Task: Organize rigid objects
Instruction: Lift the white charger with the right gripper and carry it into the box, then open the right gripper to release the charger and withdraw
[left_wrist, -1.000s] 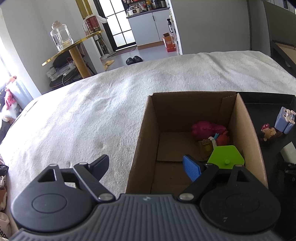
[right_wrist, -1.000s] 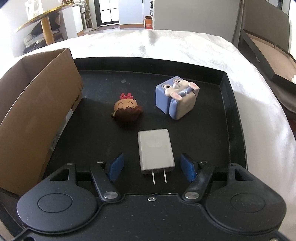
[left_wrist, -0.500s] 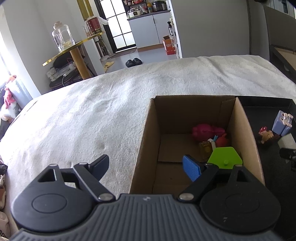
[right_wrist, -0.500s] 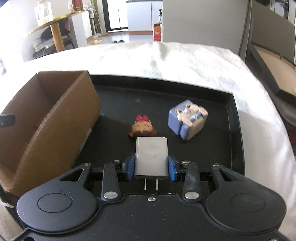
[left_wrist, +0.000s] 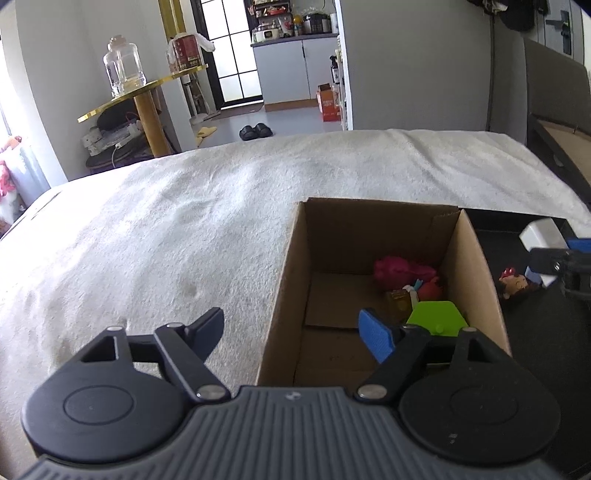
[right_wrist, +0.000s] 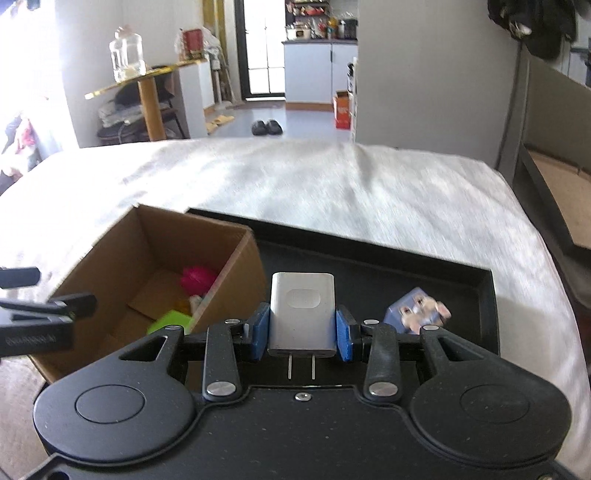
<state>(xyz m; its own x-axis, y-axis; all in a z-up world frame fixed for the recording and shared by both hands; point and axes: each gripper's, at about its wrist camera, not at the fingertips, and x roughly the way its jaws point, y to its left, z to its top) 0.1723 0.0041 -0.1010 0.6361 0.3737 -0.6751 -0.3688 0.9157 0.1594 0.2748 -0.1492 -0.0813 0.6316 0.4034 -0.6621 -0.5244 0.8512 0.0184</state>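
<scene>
My right gripper (right_wrist: 302, 334) is shut on a white plug charger (right_wrist: 302, 314) and holds it in the air above the black tray (right_wrist: 436, 273), just right of the cardboard box (right_wrist: 236, 258). The charger also shows in the left wrist view (left_wrist: 541, 232). The box (left_wrist: 476, 273) holds a pink toy (left_wrist: 399, 267), a green piece (left_wrist: 437, 317) and other small toys. My left gripper (left_wrist: 291, 330) is open and empty, straddling the box's left wall. A small doll head (left_wrist: 513, 286) and a blue bunny cube (right_wrist: 415, 310) lie on the tray.
Box and tray sit on a white bedspread (left_wrist: 166, 229). A gold side table with a glass jar (left_wrist: 123, 66) stands beyond the bed at left. A dark headboard (right_wrist: 554, 122) and a flat cardboard sheet are at right.
My right gripper closed on the charger, lifted it off the tray and carried it up and left toward the box. My left gripper stayed open and nearly still.
</scene>
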